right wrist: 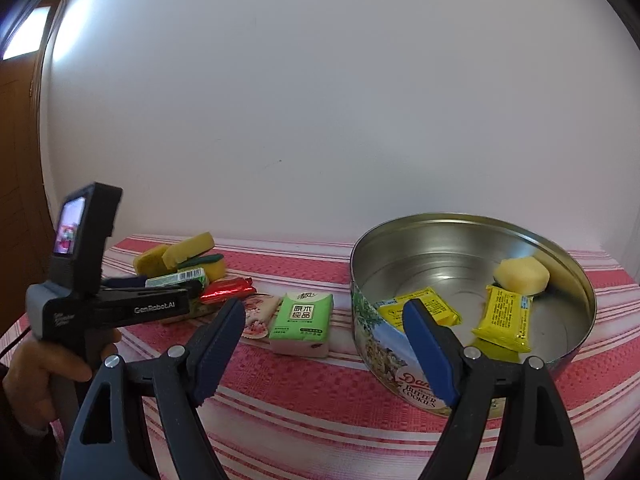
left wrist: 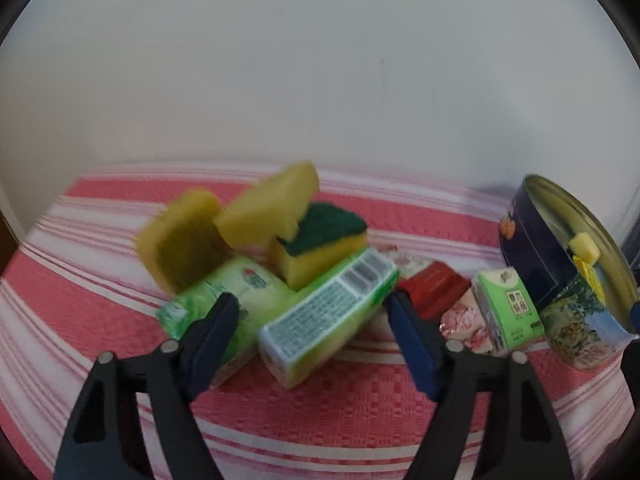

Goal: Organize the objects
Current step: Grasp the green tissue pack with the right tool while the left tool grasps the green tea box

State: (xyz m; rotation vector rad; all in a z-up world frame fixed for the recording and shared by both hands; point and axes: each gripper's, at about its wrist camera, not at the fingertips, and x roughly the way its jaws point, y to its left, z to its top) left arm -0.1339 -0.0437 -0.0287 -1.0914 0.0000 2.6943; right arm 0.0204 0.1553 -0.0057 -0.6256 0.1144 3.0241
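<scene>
Three sponges [left wrist: 256, 208] outside, two yellow packets [right wrist: 505, 322] inside tin [right wrist: 384, 344].

Surface [right wrist: 320, 400] w/ red-and-white striped woven cloth, stripes running side to side, filling lower part of both views. Plain white wall [right wrist: 320, 100] directly behind it. At far left of right wrist view, brown wooden door [right wrist: 20, 200] w/ a bright pane [right wrist: 26, 32] near top.

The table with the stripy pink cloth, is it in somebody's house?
Probably a home. The pink striped tablecloth, a butter cookie tin, kitchen sponges and a wooden door beside a plain wall suggest it.
</scene>
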